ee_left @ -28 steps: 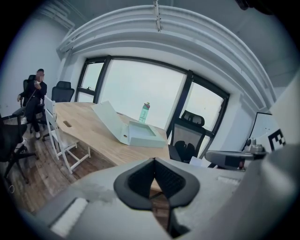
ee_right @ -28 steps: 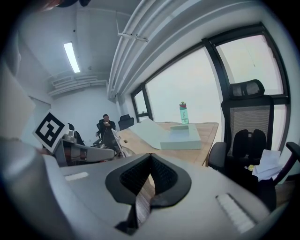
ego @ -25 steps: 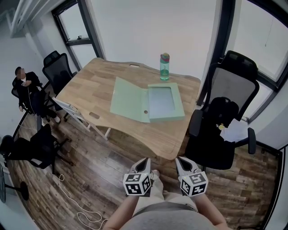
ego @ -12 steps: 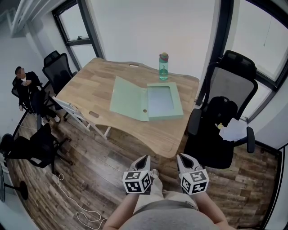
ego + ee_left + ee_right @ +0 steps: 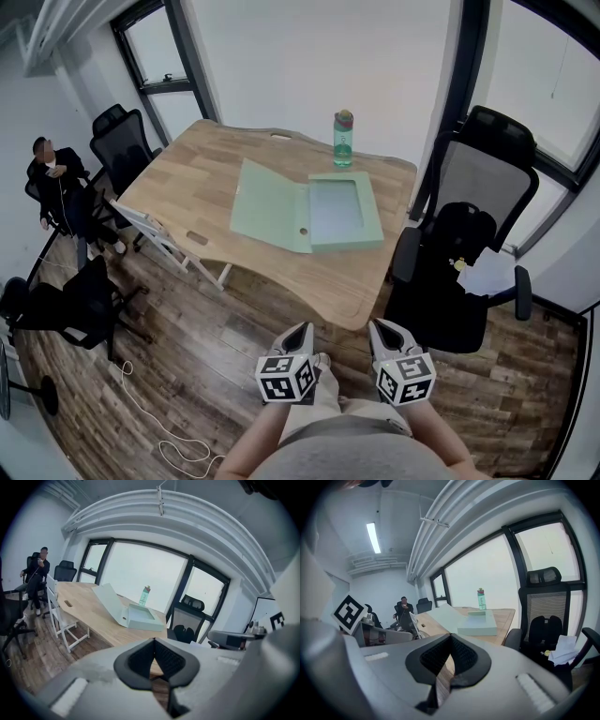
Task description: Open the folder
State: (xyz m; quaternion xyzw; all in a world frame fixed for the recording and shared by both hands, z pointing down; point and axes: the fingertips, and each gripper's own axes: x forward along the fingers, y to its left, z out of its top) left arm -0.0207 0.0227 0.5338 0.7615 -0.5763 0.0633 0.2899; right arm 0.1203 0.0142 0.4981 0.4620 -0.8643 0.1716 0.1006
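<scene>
Pale green box folder (image 5: 305, 217) lying open on wooden tabletop (image 5: 197, 178), teal plastic bottle (image 5: 343, 139) at far edge, left gripper (image 5: 302, 330) and right gripper (image 5: 379, 328) near, jaws together on nothing

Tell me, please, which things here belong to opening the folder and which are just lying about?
Belongs to the job: green folder, already lying open on the table; left gripper and right gripper, both shut and empty.
Just lying about: water bottle; black office chair.
</scene>
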